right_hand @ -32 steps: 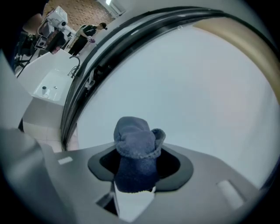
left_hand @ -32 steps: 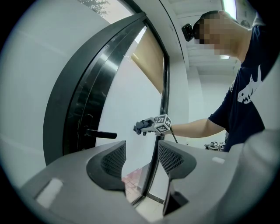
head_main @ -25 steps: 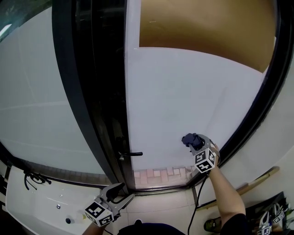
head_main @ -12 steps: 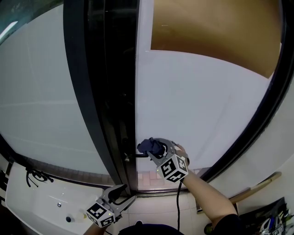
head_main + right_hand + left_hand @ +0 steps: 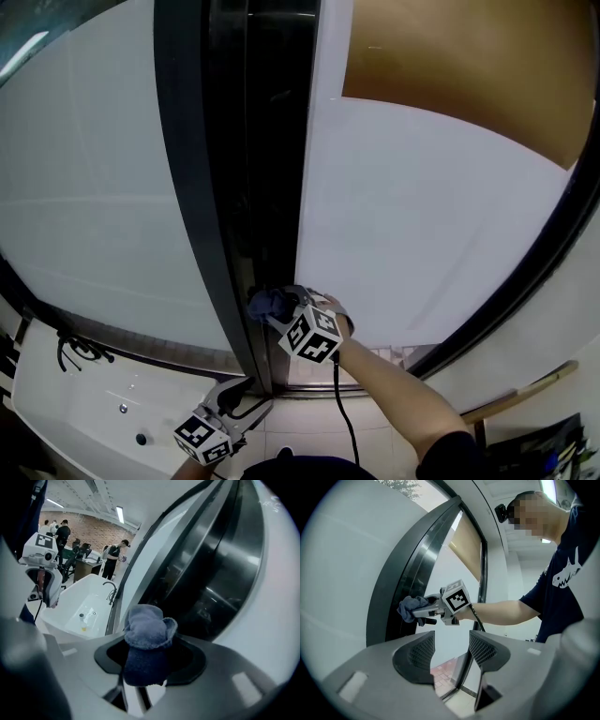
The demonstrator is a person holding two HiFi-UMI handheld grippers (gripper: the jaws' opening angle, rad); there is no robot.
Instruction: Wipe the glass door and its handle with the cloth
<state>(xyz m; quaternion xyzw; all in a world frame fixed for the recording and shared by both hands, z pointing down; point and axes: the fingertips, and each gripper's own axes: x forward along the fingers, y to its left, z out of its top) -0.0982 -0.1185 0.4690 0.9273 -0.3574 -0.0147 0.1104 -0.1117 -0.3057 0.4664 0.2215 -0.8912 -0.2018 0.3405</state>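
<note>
Pinches the blue cloth [image 5: 148, 629] in the right gripper [image 5: 146, 663] at the dark frame edge [image 5: 272, 234] of the glass door [image 5: 427, 225]; holds the left gripper [image 5: 452, 651] low, jaws spread, empty

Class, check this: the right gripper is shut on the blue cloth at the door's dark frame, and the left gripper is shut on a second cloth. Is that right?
No. The left gripper is open and empty: the left gripper view shows its jaws apart, holding nothing. The rest holds: the right gripper is shut on the blue cloth at the dark frame.
</note>
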